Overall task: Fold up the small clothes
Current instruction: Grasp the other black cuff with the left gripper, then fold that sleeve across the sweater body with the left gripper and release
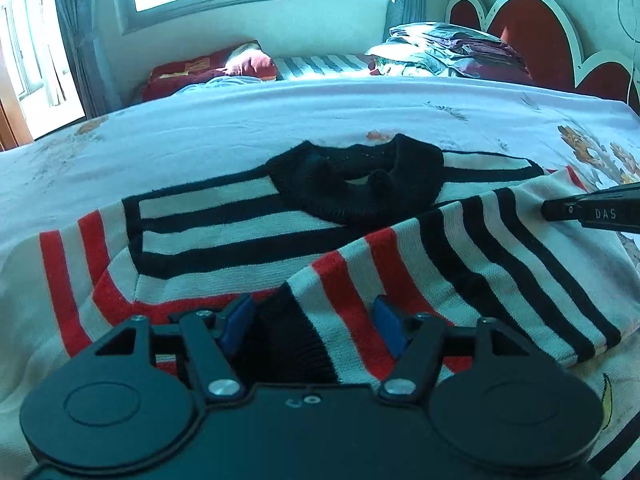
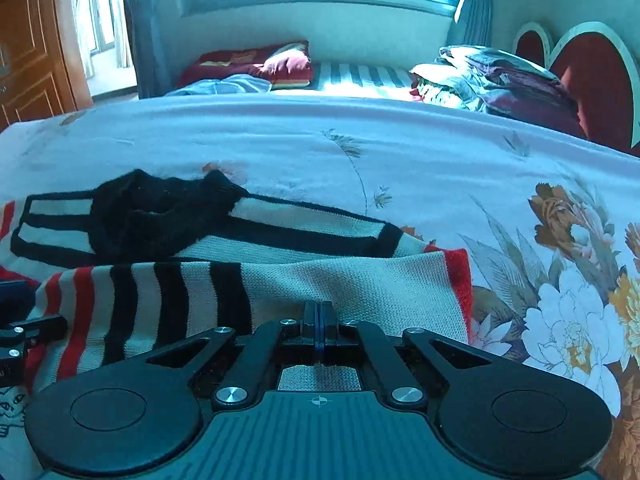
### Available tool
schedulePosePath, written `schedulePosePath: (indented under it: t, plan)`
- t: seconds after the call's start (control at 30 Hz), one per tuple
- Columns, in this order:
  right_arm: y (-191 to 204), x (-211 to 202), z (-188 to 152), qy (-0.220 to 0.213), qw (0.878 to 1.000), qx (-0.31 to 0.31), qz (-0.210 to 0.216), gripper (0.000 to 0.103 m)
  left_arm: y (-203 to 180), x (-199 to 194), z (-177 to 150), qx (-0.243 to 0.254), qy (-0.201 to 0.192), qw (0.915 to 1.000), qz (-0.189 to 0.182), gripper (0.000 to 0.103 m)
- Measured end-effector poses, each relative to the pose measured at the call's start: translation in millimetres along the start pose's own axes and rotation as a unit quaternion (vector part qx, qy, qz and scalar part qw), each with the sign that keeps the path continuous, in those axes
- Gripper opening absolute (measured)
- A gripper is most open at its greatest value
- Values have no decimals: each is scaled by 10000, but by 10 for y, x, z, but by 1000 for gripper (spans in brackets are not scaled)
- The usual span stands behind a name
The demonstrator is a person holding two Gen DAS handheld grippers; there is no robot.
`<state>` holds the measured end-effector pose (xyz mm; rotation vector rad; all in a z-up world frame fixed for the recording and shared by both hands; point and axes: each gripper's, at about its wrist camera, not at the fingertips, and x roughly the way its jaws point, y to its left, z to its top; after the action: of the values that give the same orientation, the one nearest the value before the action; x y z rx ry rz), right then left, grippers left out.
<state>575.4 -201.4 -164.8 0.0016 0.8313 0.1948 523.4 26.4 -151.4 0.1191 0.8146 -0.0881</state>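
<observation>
A small knit sweater [image 1: 224,232] with white, black and red stripes and a black collar [image 1: 360,176] lies flat on the bed. Its right sleeve [image 1: 480,256] is folded across the body toward me. My left gripper [image 1: 314,320] is open, its blue pads either side of the sleeve's black cuff. My right gripper [image 2: 319,320] is shut on the sleeve fabric [image 2: 340,284] near the shoulder, and its tip shows in the left wrist view [image 1: 552,210]. The sweater [image 2: 280,236] also fills the lower left of the right wrist view.
The bed has a pale floral sheet [image 1: 240,128]. A pile of folded clothes and bedding [image 1: 448,54] sits at the far side by a red headboard [image 1: 532,28]. A red pillow [image 1: 208,70] lies under the window. A wooden door [image 2: 32,52] stands at left.
</observation>
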Motion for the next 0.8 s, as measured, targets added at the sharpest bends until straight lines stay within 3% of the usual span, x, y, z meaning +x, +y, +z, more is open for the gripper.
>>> schedulePosePath:
  t: [0.07, 0.2, 0.33, 0.47, 0.6, 0.73, 0.8]
  plan:
    - [3, -64, -28, -77, 9999, 87, -25, 0, -14, -126, -3, 104, -223, 9996, 131, 70]
    - [-56, -77, -54, -46, 9992, 392, -7, 0, 133, -125, -87, -144, -124, 9997, 175, 58]
    - [-5, 144, -3, 112, 9987, 429, 251, 0, 261, 34, -122, -179, -5, 9995, 260, 65]
    - [73, 138, 151, 175, 9986, 402, 312, 0, 298, -1, -6, -209, 86, 9993, 282, 64]
    - [163, -188, 93, -110, 9983, 470, 323, 0, 369, -156, -31, -359, -66, 9988, 314, 80]
    - [261, -320, -6, 11, 9972, 614, 432, 0, 487, -261, -90, -572, -69, 9976, 372, 82]
    - [319, -369, -46, 60, 9972, 614, 426, 0, 580, -355, -131, -684, -155, 9966, 443, 92]
